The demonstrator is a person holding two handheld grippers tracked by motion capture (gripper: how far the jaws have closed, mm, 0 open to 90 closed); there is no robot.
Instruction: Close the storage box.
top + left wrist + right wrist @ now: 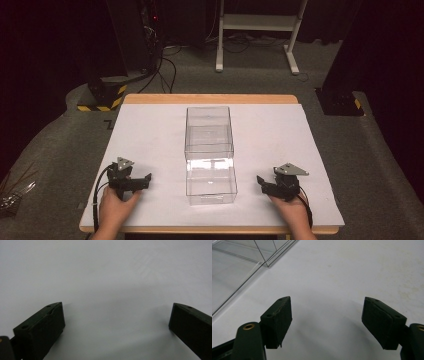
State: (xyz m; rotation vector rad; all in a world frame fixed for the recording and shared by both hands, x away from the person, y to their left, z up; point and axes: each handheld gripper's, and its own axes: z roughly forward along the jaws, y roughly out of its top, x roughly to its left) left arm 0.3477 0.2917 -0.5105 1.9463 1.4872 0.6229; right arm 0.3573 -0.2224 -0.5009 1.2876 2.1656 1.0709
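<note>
Resting low on the tabletop (150, 130), a white sheet edged with a strip of pale wood at the far side, the left gripper (142, 181) and right gripper (263, 184) sit near the front edge, each held in a hand, jaws spread wide and gripping nothing. Between them, well apart from both, stand two clear boxes: the near box (211, 181) and the far box (209, 132), end to end down the middle. In the right gripper view a box corner (265, 263) lies off to the upper left. Around the tabletop is grey carpet (380, 150); beyond it a white frame (257, 22), black cables (167, 65) and a yellow-striped base (105, 97) stand before a dark backdrop.
</note>
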